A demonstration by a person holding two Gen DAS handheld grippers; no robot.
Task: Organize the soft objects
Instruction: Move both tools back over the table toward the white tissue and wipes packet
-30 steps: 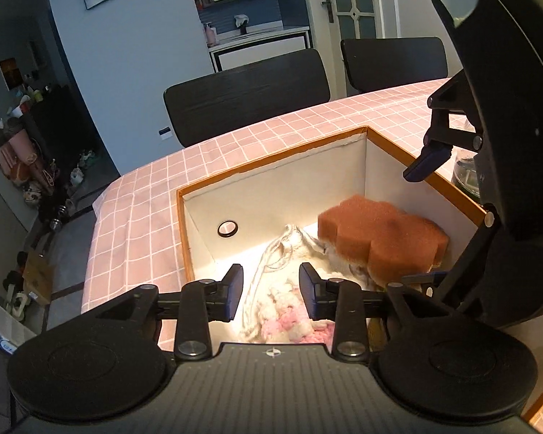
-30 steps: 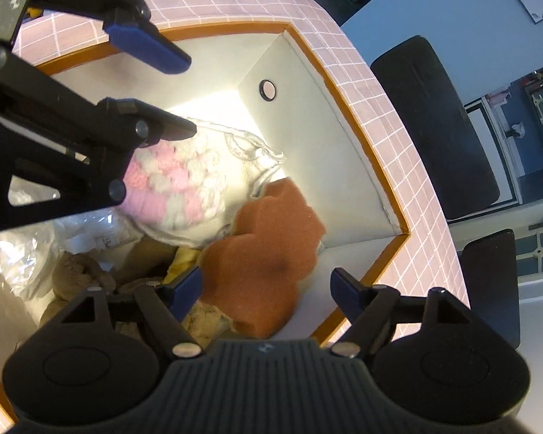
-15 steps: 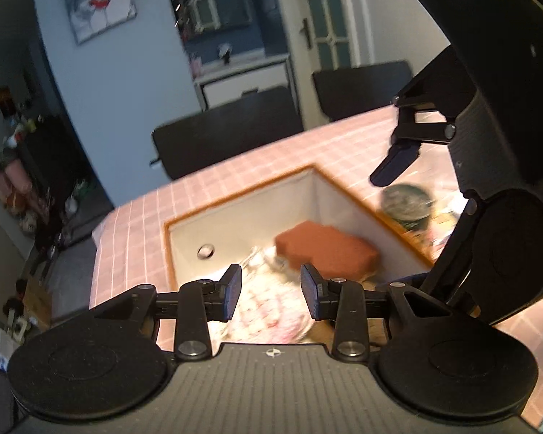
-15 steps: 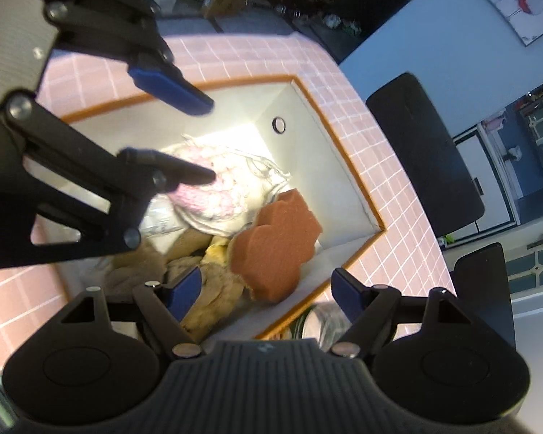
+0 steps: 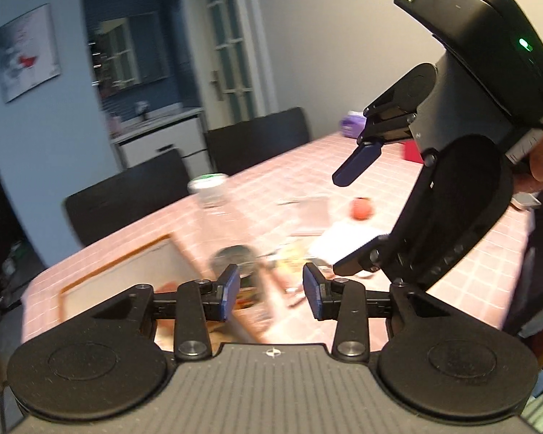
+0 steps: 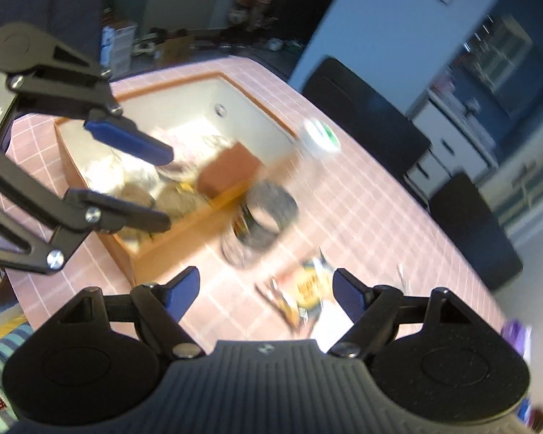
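An open cardboard box sits on the pink checked table. In it lie an orange-brown sponge, a pink and white fluffy item and brown soft things, all blurred. My right gripper is open and empty, raised above the table beside the box. My left gripper is open and empty, high over the box's edge. Each gripper shows in the other's view: the left one over the box, the right one over the table.
A clear jar with a green and white lid, a dark round tin and a yellow snack packet lie beside the box. A red ball and white papers are further along. Black chairs line the far side.
Both grippers have lifted up and away from the box and swung toward the rest of the table. The sponge stays in the box. The views are motion-blurred.
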